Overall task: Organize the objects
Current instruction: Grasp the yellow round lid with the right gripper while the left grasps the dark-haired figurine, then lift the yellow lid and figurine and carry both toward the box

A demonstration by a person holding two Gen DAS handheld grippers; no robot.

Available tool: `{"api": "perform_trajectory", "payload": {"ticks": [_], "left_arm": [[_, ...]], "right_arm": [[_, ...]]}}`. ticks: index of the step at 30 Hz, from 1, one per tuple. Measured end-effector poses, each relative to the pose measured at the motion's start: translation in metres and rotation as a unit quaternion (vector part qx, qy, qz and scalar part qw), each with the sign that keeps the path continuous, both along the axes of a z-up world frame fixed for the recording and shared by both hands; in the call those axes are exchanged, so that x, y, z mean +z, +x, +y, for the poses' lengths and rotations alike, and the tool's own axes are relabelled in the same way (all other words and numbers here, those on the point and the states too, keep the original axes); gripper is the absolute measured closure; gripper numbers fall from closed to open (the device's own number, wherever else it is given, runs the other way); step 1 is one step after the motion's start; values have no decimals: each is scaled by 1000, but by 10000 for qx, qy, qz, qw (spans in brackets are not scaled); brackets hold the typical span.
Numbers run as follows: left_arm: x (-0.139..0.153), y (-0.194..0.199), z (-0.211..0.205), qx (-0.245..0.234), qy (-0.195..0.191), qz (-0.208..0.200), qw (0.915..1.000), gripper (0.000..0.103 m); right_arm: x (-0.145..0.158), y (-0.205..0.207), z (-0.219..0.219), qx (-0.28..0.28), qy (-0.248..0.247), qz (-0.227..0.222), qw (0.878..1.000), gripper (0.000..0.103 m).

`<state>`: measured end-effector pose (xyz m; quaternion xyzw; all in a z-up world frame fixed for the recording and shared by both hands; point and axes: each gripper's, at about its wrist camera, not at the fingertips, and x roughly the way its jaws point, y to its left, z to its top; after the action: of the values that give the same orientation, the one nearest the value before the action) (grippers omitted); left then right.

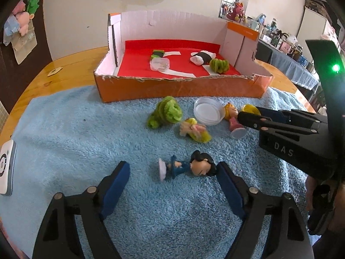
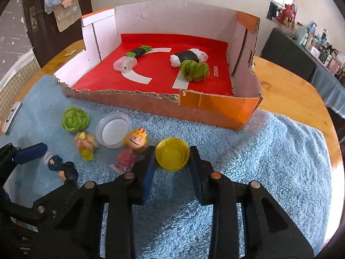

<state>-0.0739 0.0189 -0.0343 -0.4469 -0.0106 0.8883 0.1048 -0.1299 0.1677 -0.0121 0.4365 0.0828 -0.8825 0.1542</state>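
Observation:
A black-haired figurine in blue (image 1: 187, 166) lies on the blue towel (image 1: 86, 140) between the fingers of my open left gripper (image 1: 173, 169); it also shows in the right wrist view (image 2: 62, 169). My right gripper (image 2: 172, 154) has its fingers on both sides of a yellow round lid (image 2: 172, 153), touching or nearly touching it. A blonde figurine in a pink dress (image 2: 131, 149) lies just left of it. A clear round lid (image 2: 113, 132), a pink-and-yellow plush piece (image 2: 86, 144) and a green yarn ball (image 2: 75, 119) lie nearby.
An orange cardboard box with a red floor (image 2: 151, 75) stands behind the towel on the wooden table (image 2: 291, 90). It holds two sushi-like toys, a clear case (image 2: 125, 64) and a green yarn ball (image 2: 194, 68). A white device (image 1: 6, 168) lies at the towel's left edge.

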Motion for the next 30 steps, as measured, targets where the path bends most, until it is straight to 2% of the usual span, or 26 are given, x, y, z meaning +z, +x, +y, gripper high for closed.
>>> {"api": "perform_trajectory", "payload": {"ticks": [15,30], "left_arm": [[2,3,-8,180,-12,52,9998,46],[6,8,-15,224,151,51,9996,48]], "right_arm": [[19,27,13,-25,-543,128,9984,74],[20,50,6,117,-778,66,9969,74]]}}
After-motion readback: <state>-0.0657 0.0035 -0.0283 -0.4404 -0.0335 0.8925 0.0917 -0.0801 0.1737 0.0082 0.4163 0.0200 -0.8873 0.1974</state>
